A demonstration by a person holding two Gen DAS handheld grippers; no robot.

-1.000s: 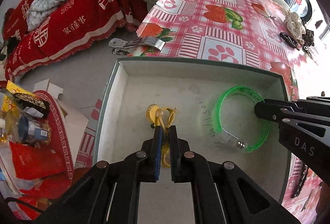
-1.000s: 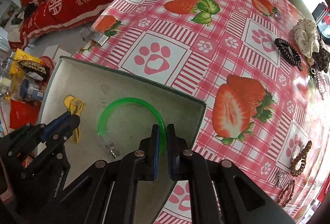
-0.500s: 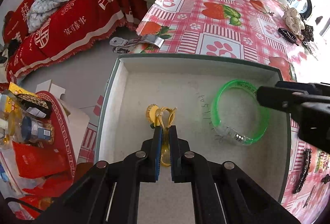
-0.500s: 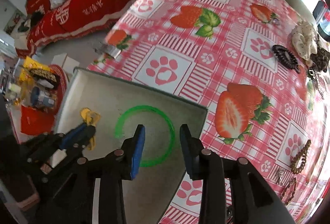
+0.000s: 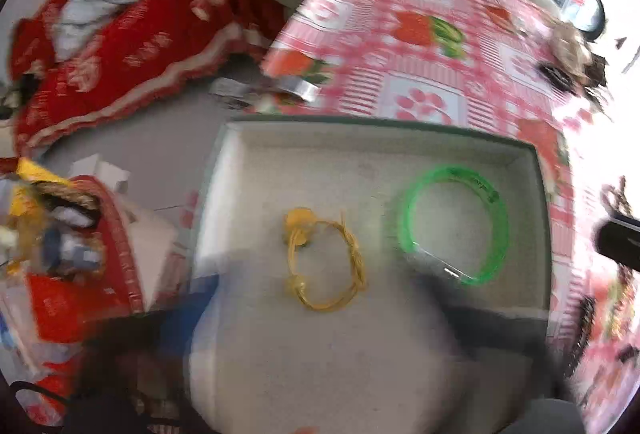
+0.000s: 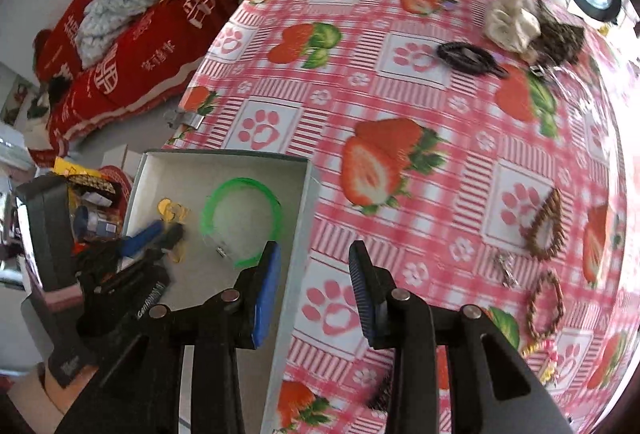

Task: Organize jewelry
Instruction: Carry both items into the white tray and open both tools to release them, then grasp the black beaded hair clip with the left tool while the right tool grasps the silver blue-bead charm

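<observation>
Item: shallow grey-lined cardboard box, at the near-left corner of the tabletop, which is covered in a pink strawberry-and-paw-print oilcloth.

Contents: translucent green plastic bangle with a clear section and small metal fitting, lying flat on the right of the box floor; thin yellow-gold wire bracelet with a round disc charm, lying flat just beside it toward the centre. The two are apart, not touching.

Outstanding stock on the tabletop: two brown beaded bracelets, a small silver piece near them, a black coiled hair tie, and a cream fabric scrunchie at the far edge.

Handling, by judgement: the bangle is light, rigid and slick, best taken across the band. The wire bracelet is light and easily bent; take it at the disc or knot. The beaded bracelets probably flex and roll; pinch across one side of the loop.

Right tool: released, blue pads wide apart, nothing between them, above the box's right wall.

Left tool: in the right wrist view its tips lie over the wire bracelet with a narrow gap; whether it grips cannot be told. Its own view is motion-blurred and its fingers are unreadable.

View notes: the left view alone shows the wire bracelet's whole loop; the right view alone shows the loose pieces plainly.
</observation>
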